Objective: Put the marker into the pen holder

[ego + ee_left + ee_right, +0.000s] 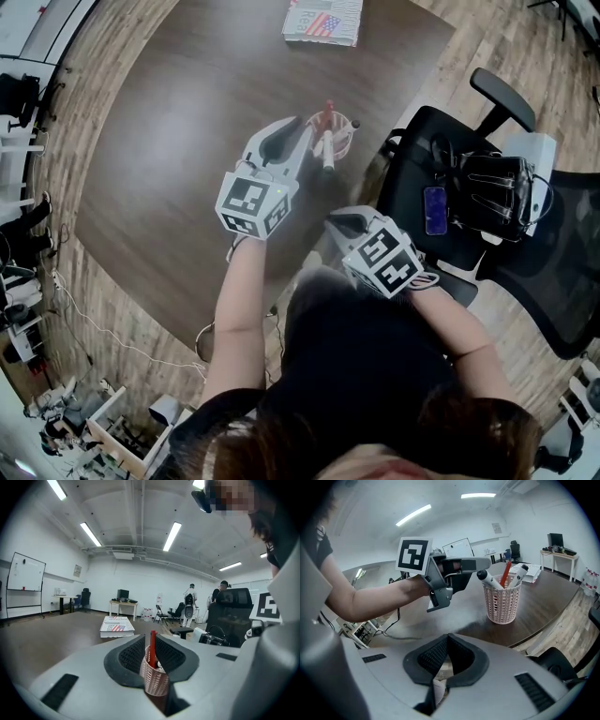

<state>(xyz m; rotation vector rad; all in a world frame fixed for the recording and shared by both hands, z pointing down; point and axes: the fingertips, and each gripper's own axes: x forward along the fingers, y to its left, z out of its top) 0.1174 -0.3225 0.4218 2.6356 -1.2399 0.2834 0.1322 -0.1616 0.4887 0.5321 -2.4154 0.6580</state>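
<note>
Resting in the pen holder [502, 603] just beyond the released left tongs [302, 136], the marker [491, 581] seems delivered; right tongs [447, 637] sit clenched, empty.

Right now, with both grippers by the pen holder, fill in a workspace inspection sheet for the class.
Surface: dark round table.
Job's things: pink pen holder upright near the table's edge; white marker in it, leaning out over the rim; red marker inside too.
Clutter: flag-printed box at the far edge.
Grippers: left gripper open, jaws facing the holder; right gripper shut, held back near the person's body.
Cables: white cable on the floor.
Surroundings: office chair carrying a black bag; wooden floor.
</note>
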